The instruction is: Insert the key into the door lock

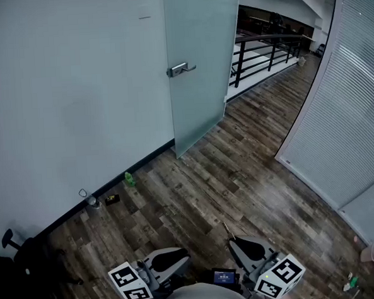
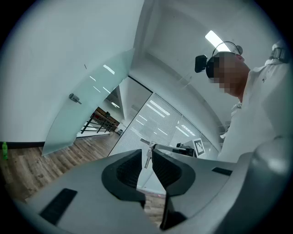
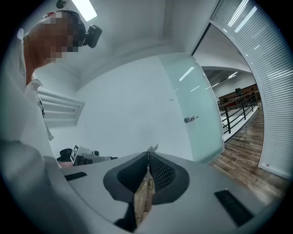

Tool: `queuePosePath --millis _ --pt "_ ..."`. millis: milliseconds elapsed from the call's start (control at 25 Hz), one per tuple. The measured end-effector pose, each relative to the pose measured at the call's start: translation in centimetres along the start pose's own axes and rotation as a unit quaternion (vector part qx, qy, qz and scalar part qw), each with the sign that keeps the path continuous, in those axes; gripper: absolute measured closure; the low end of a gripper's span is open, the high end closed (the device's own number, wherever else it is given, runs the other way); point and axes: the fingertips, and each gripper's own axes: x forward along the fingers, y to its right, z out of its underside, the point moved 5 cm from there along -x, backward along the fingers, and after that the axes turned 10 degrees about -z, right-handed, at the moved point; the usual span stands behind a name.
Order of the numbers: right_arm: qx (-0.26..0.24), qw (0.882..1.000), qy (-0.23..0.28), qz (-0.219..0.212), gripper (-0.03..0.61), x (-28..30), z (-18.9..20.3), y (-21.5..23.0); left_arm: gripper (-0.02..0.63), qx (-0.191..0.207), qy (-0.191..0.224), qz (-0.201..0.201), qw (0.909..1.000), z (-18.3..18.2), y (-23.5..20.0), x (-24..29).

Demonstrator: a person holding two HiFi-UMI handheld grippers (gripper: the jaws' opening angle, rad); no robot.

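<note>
Key [image 3: 153,147] sits clamped tip-forward in the right gripper [image 3: 148,154] — seemingly readied for the distant door handle [image 1: 180,69] — left gripper [image 2: 147,153] half-open, empty.

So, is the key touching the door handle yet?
Apart. Head view: the key sticks out of the right gripper, well short of the door handle.

A plain white wall [image 1: 63,90] stood on the left, finished at its base with a dark skirting strip [image 1: 143,162]. The floor [image 1: 239,174] was laid in dark, mottled wood planks. A curved partition of pale horizontal slats [image 1: 351,98] bounded the right side. A black railing [image 1: 263,52] ran at the far end. A ceiling strip light [image 2: 215,37] was lit.
</note>
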Motion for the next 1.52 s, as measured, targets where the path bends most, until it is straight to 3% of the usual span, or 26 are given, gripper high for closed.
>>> queuePosePath --millis 520,960,1520 --pt "0.017 1.000 0.003 0.004 0.560 0.0 0.7 -0.2 0.531 0.000 -0.005 0.005 1.0000 0.3 0.2 -0.3" --pt "-0.005 0.999 -0.007 0.043 0.561 2.0 0.5 -0.2 0.531 -0.006 -0.003 0.001 1.0000 0.0 -1.1 -1.7" --pt "0.002 0.996 -0.020 0.089 0.561 6.0 1.8 -1.9 0.531 -0.022 -0.016 0.011 0.9996 -0.3 -5.3 -6.4"
